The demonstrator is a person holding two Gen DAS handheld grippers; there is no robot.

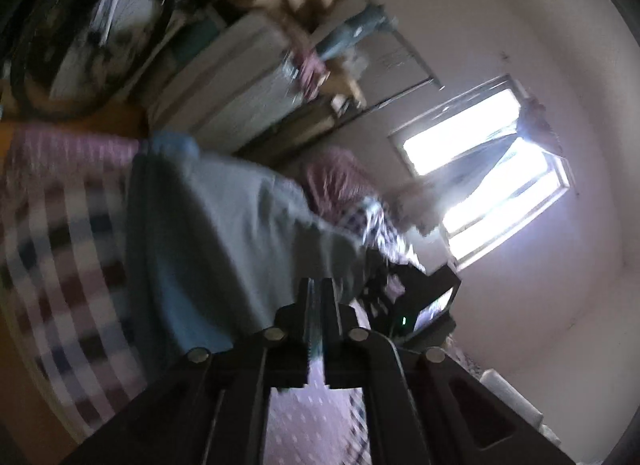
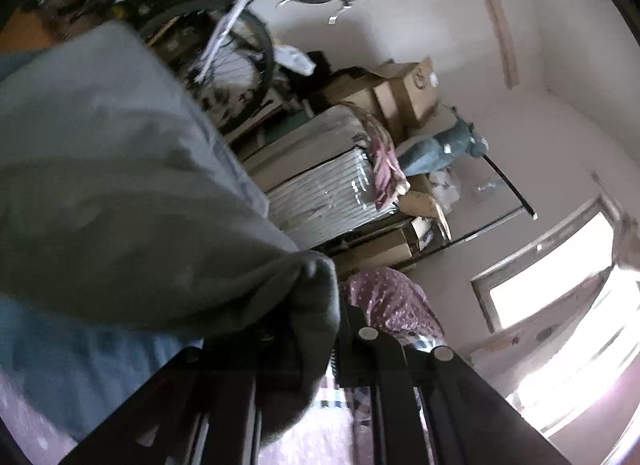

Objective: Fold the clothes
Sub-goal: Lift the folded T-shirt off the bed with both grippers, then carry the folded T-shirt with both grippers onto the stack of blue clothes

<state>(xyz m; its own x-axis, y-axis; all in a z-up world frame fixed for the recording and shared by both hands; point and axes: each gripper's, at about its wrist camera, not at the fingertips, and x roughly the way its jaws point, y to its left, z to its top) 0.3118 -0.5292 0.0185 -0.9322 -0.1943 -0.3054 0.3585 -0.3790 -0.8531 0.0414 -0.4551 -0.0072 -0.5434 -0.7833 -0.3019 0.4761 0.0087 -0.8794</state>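
Note:
A grey-blue garment (image 1: 208,233) hangs stretched between my two grippers, lifted above a checked pink and white bedspread (image 1: 60,233). My left gripper (image 1: 318,297) is shut on one edge of it. In the left wrist view the other gripper (image 1: 416,293) shows further out at the garment's far corner. In the right wrist view the garment (image 2: 120,185) fills the left side and drapes over my right gripper (image 2: 320,305), which is shut on a bunched corner of it; one finger is hidden by cloth.
Cluttered room, view tilted. A bicycle (image 2: 232,49), stacked cardboard boxes (image 2: 404,93) and a pile of white boards (image 2: 320,193) stand at the back. A bright window (image 1: 492,181) is on the right wall. A pink spotted cloth (image 2: 388,301) lies beyond.

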